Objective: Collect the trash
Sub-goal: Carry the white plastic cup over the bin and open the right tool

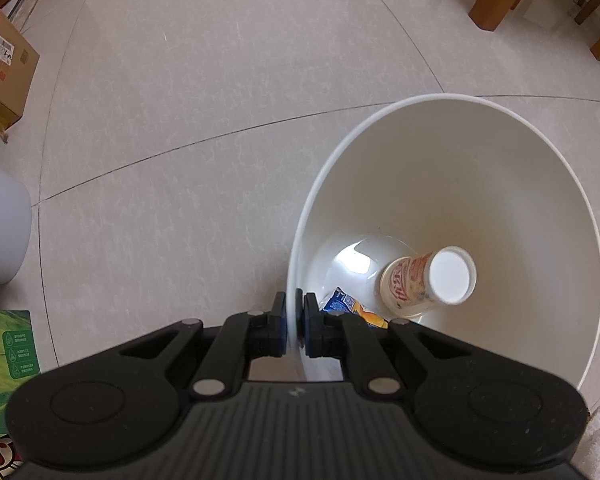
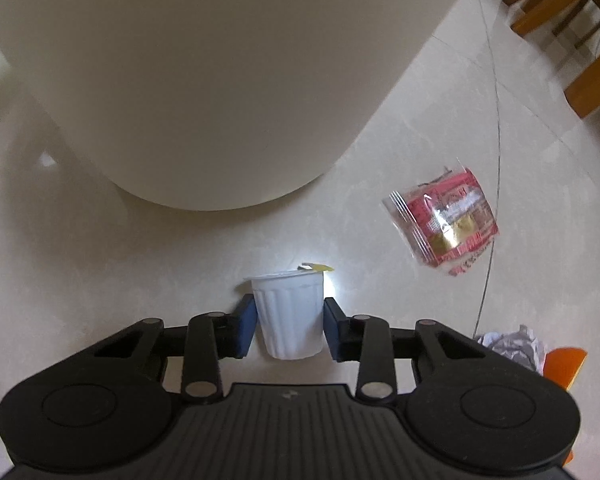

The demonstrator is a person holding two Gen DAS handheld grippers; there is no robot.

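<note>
Two grippers pointed steeply down at the tiled floor (image 1: 220, 100). The left gripper (image 1: 295, 320), low in its frame, was clamped on the rim of the white bin (image 1: 540, 184), which held a paper cup (image 1: 428, 280) and a blue wrapper (image 1: 342, 302). The right gripper (image 2: 289, 322) pressed both pads on a small ribbed white cup (image 2: 290, 312) at lower centre; a red packet (image 2: 444, 216) lay to the right, crumpled paper (image 2: 512, 344) lower right.

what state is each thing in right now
white bin: tilted, rim clamped by left gripper
paper cup: in bin, on its side
blue wrapper: in bin
ribbed white cup: on floor, squeezed between right gripper pads
red sachet: on floor
crumpled paper: on floor
</note>
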